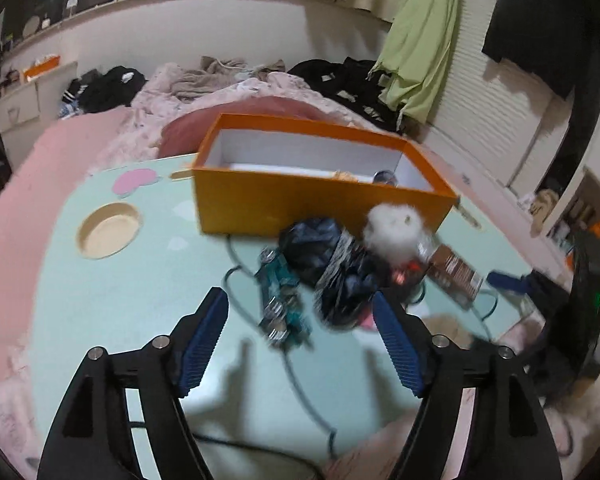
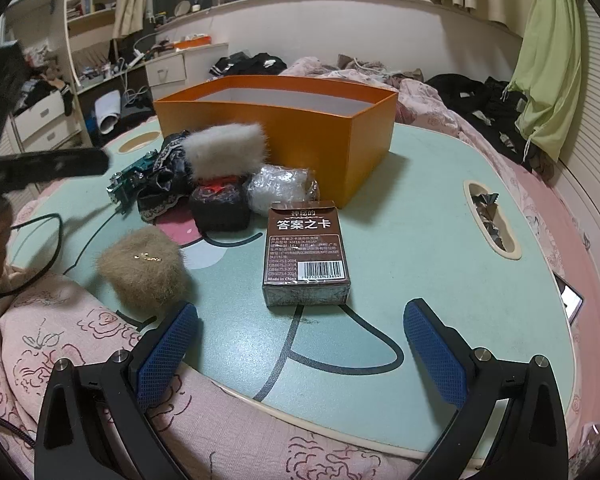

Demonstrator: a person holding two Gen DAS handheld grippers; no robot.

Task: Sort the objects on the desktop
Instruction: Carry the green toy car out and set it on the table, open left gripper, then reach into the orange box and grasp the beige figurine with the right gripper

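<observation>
The left gripper [image 1: 300,316] is hanging over the mint-green table [image 1: 120,300] with its jaws standing apart and nothing between them; its ribbed blue pads [image 1: 204,344] are gripping no object. Just beyond its fingertips a small teal toy with metal parts [image 1: 282,300] is lying on the table, blurred, and beside that a dark crumpled bundle of cloth with a lace band [image 1: 336,268] is sitting slightly to the right of the gap. A fluffy white ball [image 1: 394,228] is resting against the far side of the bundle, close to the orange cardboard box [image 1: 300,196], whose white inside is showing a few small items too unclear to name. The right gripper [image 2: 300,344] is likewise released, its mesh-textured blue pads [image 2: 436,356] spread wide above the table's near edge, holding nothing. Straight ahead of it, near but not touching, a brown shiny card pack [image 2: 306,256] with a barcode is lying flat. Left of the pack a tan furry pouch [image 2: 144,270] is sitting near the left finger. Farther back, a grey furry block [image 2: 228,150], a dark round knitted piece [image 2: 218,204] and a lump wrapped in clear crinkled film [image 2: 282,188] are clustering against the front of the box. A pink rose-printed blanket [image 2: 60,344] is lying under the table's near edge.
</observation>
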